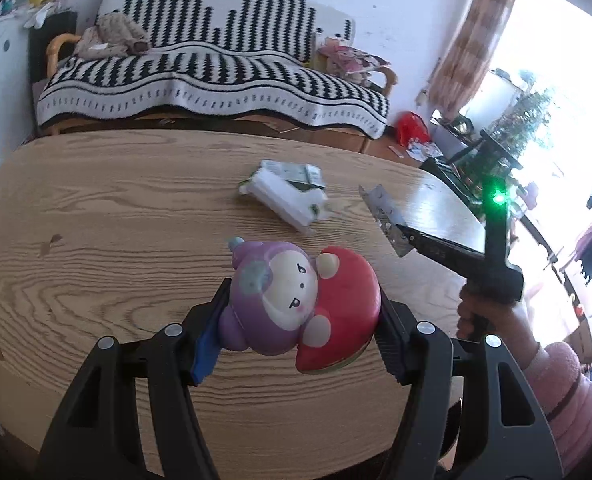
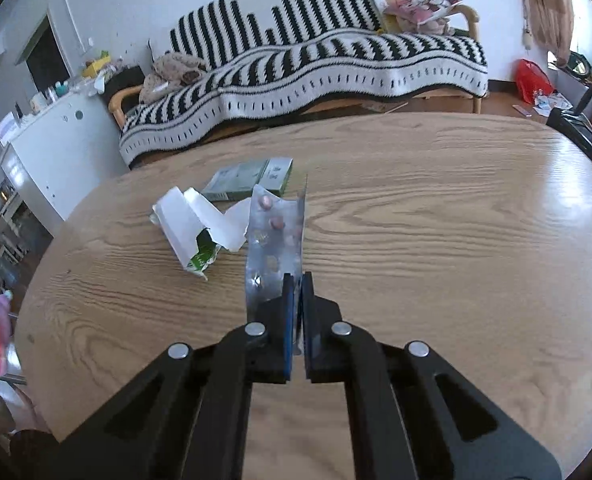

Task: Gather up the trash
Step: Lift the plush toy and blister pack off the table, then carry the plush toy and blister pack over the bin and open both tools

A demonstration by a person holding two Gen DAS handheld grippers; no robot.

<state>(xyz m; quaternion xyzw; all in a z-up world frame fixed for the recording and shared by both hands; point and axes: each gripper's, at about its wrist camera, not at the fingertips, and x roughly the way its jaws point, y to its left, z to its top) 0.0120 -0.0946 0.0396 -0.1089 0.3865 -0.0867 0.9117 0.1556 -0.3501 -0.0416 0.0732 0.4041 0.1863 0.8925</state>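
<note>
Your right gripper (image 2: 298,280) is pinching the blister pack (image 2: 274,240); your left gripper (image 1: 300,312) is clamping the toy (image 1: 296,300); keep both squeezes firm.

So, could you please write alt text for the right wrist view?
The right tongs are shut on a silver blister pack above a wooden table. Torn white packaging and a green box lie beyond; a striped sofa stands behind.

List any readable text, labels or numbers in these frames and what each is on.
None can be read.
Green box: print on its top, too blurred.
Torn white carton: green printed patch, illegible.
Right gripper: pale marks on its finger, too small.
Blister pack: no readable print.
</note>
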